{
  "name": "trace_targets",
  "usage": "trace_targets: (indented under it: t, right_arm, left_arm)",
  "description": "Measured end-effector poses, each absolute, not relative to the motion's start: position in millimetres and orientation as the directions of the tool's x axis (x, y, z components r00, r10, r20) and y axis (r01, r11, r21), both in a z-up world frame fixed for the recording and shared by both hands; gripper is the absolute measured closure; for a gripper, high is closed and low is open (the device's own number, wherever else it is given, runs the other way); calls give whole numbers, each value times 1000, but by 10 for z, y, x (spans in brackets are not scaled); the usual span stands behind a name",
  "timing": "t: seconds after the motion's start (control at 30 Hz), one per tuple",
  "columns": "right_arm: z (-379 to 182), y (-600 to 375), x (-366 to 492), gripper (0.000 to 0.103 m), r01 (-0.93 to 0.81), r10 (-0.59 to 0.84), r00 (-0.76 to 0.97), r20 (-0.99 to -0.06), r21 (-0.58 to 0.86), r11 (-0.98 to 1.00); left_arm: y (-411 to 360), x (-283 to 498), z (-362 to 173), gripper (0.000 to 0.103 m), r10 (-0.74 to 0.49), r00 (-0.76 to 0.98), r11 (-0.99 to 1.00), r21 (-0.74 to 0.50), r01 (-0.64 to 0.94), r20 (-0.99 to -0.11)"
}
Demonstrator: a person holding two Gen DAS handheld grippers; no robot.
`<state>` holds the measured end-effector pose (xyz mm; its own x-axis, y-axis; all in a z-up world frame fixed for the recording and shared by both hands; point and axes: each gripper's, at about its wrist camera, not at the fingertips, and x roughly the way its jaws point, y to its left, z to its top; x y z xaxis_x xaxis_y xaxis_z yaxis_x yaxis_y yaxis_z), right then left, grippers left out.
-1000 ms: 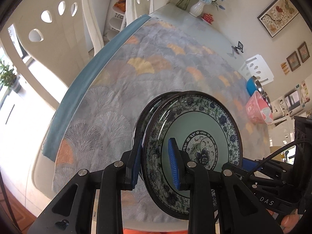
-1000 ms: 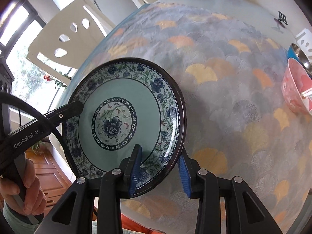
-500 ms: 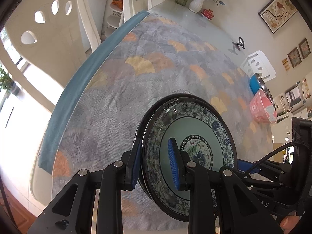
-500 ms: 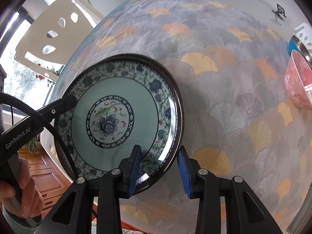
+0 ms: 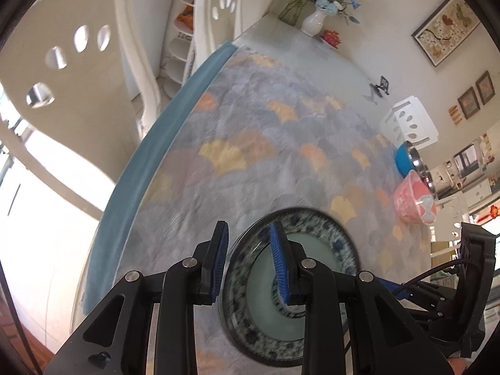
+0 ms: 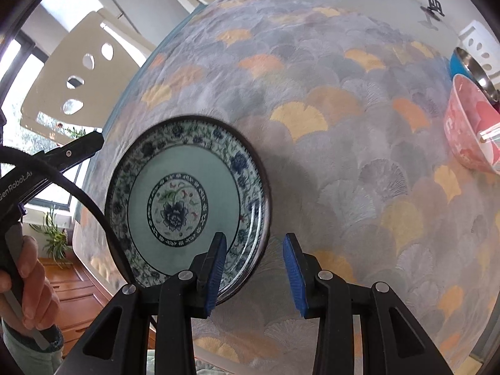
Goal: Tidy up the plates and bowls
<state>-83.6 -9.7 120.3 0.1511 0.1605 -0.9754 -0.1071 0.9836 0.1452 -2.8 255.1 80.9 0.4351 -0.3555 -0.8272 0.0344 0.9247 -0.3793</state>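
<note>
Table [image 6: 390, 9], pale glass top, mostly covered by a fan-patterned cloth [image 6: 328, 162] edged in teal. On the cloth: one blue-and-green floral plate [image 6: 187, 200] near the front edge; pink bowl [image 6: 468, 131] and blue bowl [image 6: 462, 62] at the right side, touching.

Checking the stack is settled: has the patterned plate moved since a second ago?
Yes. The plate has slid away from the pink bowl, toward the table's near edge, and lies flatter on the tablecloth.
</note>
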Motion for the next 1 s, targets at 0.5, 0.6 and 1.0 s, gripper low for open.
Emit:
trace_targets:
  t: [0.5, 0.6, 1.0]
  right_arm:
    - [2151, -1229, -592, 48, 106, 8, 458, -889, 63, 992]
    - [2233, -1716, -624, 48, 236, -98, 430, -898, 7, 972]
    - [1782, -3107, -483, 34, 412, -83, 373, -924, 85, 907]
  left_arm:
    - [1263, 753, 1446, 65, -562, 367, 816, -425, 391, -741]
    - [707, 919, 1501, 65, -577, 286, 771, -395, 500, -765]
    - [-1088, 1081, 736, 70, -564, 134, 688, -374, 622, -815]
